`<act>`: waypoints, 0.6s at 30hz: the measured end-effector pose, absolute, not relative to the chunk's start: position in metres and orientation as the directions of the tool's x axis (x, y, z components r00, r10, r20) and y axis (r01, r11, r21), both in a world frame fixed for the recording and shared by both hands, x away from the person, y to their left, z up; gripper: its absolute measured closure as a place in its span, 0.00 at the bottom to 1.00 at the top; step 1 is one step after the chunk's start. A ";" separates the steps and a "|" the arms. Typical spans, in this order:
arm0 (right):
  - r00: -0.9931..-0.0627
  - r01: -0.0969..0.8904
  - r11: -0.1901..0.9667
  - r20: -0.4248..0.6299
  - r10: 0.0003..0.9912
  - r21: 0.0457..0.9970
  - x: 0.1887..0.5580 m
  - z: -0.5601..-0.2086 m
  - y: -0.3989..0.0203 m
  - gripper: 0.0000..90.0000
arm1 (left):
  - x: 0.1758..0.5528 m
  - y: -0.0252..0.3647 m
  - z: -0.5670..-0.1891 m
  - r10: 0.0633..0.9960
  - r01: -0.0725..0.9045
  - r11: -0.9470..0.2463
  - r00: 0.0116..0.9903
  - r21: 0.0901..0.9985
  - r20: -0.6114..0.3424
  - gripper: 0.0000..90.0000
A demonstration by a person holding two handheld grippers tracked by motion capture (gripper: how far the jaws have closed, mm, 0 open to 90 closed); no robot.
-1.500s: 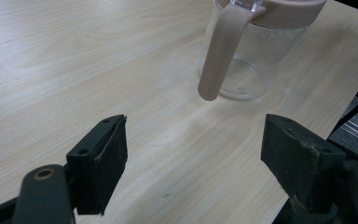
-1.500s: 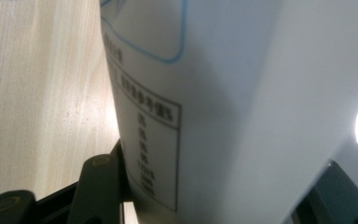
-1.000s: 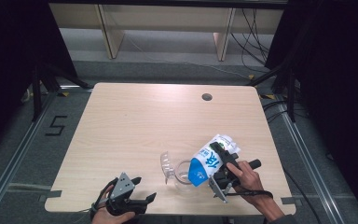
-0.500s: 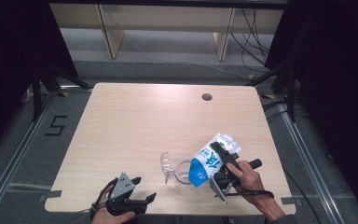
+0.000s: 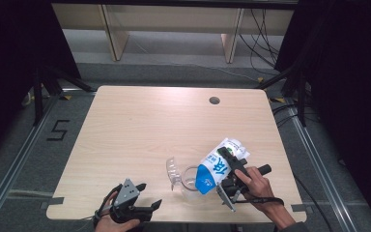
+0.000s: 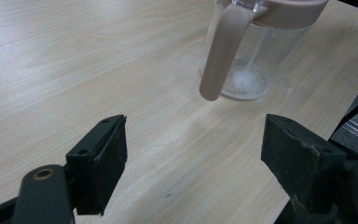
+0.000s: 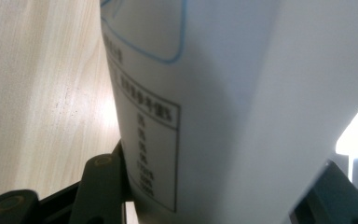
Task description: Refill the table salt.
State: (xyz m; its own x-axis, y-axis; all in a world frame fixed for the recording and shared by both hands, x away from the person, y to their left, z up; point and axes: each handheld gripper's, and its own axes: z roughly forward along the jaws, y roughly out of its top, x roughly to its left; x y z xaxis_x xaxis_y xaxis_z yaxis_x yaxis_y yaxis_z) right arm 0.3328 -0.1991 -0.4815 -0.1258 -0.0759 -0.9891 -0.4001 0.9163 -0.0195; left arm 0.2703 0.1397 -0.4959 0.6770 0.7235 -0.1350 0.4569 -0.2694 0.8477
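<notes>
Pouring under way: right tool [image 5: 228,178] clamped on tilted carton [image 5: 217,166], spout over jug [image 5: 181,175] at tabletop's five o'clock, jug near empty; left tool [image 5: 145,205] apart, idle.

The high view looks forward and down from above the person's side, taking in the whole bench [image 5: 140,125] from some way off. The left gripper view sits low over the wood, looking along its own jaws at the clear jug [image 6: 256,51] close ahead; the high view shares that jug [image 5: 186,175]. The right gripper view is pressed very near the white carton [image 7: 242,102], which the high view shows tilted over the jug [image 5: 220,164]
</notes>
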 end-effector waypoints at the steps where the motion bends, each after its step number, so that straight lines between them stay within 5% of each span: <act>1: -0.123 -0.405 0.914 -0.990 -0.076 -0.020 0.333 -0.481 -0.199 0.54 | 0.270 0.140 -0.496 0.724 0.457 -0.269 0.677 0.848 -0.135 0.25; 18: -0.111 -0.404 0.914 -0.990 -0.085 -0.033 0.333 -0.481 -0.199 0.54 | 0.271 0.139 -0.497 0.719 0.456 -0.264 0.681 0.850 -0.142 0.25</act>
